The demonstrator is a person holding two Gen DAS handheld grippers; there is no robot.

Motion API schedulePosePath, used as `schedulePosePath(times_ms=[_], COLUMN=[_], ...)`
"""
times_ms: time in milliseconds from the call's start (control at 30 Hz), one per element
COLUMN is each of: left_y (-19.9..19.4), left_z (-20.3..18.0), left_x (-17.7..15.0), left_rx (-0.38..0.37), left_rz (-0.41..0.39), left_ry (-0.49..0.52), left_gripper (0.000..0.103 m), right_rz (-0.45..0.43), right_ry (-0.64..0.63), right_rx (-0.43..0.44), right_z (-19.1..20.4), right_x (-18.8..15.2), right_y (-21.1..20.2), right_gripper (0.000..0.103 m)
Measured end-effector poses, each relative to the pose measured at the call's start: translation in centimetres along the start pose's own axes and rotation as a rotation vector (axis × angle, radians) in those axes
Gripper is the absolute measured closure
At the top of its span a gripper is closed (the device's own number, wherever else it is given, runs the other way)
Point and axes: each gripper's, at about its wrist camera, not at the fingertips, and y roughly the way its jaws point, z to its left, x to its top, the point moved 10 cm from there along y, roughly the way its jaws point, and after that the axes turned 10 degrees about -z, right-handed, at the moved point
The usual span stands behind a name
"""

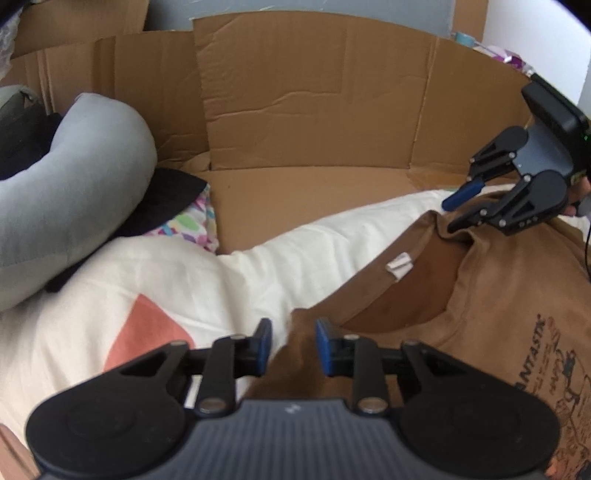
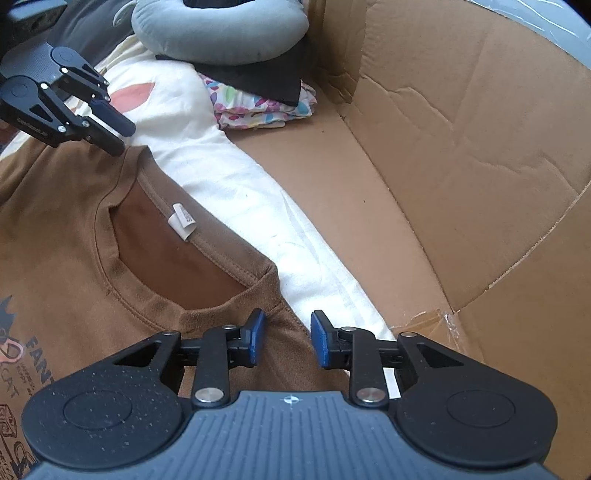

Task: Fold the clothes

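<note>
Two grippers are hovering at the shoulders of a brown T-shirt [image 2: 74, 258], which is lying face up on a cream bedsheet [image 2: 192, 110] with its printed chest graphic [image 1: 554, 373] showing. Nearest the right wrist camera, the right gripper [image 2: 287, 338] is sitting with its blue pads parted over the shirt's shoulder just beside the collar; brown fabric is lying between the pads, but neither pad is pressing it. The left gripper [image 1: 293, 343] is standing likewise at the other shoulder, jaws apart, with a bunched fold of brown cloth in the gap and not visibly pinched. Between the two, the neckline is opening toward the cardboard wall [image 1: 314, 103], so the shirt's long axis is running from the collar back toward the person. A white neck label [image 2: 181, 221] is sticking up inside the collar. Beyond the collar, flat cardboard is lying past the sheet's edge. Farther off from the collar, a folded floral cloth [image 2: 258, 105], a black garment [image 2: 255, 79] and a grey neck pillow [image 2: 221, 31] are stacking up.
</note>
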Motion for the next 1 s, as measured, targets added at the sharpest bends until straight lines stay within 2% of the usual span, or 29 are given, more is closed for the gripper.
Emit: schedulePosePath(times_ms=[233,467,567,600,633,733,867,1000], left_y=[1.3,2.4,2.5,2.5,2.4,1.9,0.7,0.6], left_z=[0.3,-0.4,-0.5,-0.6,-0.7,-0.8,-0.7,-0.7], left_x=[-1.3,-2.6,-2.5,-2.5,-2.4,-1.9,-0.8,0.0], left_rx=[-0.007,0.003,0.001,0.000,0.000,0.015,0.036,0.046], left_rz=[0.048,0.085,0.092,0.092,0.094,0.075,0.022,0.008], left_ry=[-0.016,0.020,0.017,0.024,0.035,0.055,0.067,0.085], left_gripper=[0.078,0.077,0.079,0.082,0.092,0.097,0.098,0.098], right_rz=[0.036,0.054,0.052,0.051,0.051,0.040,0.001,-0.008], right_ry=[0.000,-0.003,-0.032,-0.049,-0.062,-0.088,-0.087,-0.058], right_rx=[0.020,0.048,0.061,0.065,0.065,0.046,0.007,-0.020], right_z=[0.1,0.6,1.4,1.7,2.0,2.3,1.6,0.9], right_x=[-0.1,-0.3,-0.3,-0.3,-0.3,0.1,0.8,1.6], right_y=[1.3,1.9,2.0,2.0,1.9,1.6,0.4,0.2], right_gripper=[0.069,0.068,0.077,0.089,0.093,0.096,0.097,0.097])
